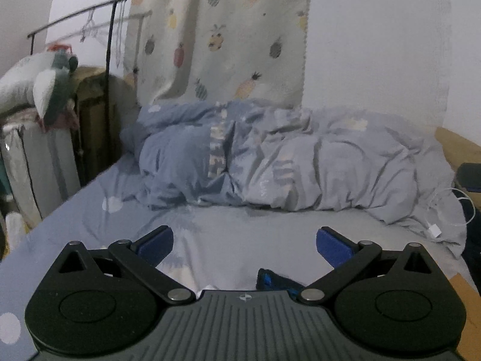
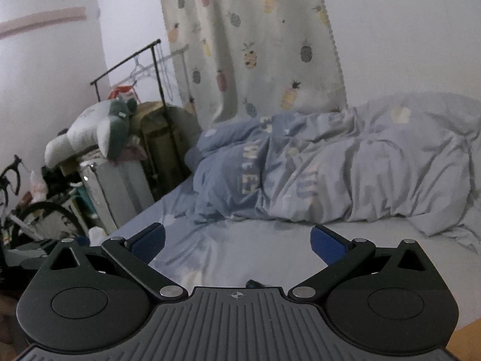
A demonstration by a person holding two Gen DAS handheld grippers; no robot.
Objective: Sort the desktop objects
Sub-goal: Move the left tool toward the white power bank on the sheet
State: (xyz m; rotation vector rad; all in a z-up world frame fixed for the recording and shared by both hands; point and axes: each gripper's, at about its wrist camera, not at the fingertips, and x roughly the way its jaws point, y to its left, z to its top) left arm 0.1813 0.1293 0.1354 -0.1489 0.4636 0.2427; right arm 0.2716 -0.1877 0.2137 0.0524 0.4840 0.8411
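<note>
The left gripper (image 1: pixel 245 245) points forward and level, its blue-padded fingers (image 1: pixel 157 245) spread wide with nothing between them. The right gripper (image 2: pixel 237 240) sits likewise, fingers (image 2: pixel 329 245) parted and empty.

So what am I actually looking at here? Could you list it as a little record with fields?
setting: bedroom, both cameras facing a bed
left tool: open, holding nothing, above the sheet
right tool: open, holding nothing, above the sheet
bedding: crumpled blue duvet heaped at the far side
behind bed: pineapple-print curtain
left of bed: plush toy on stacked items, black clothes rack
desktop objects: none visible
</note>
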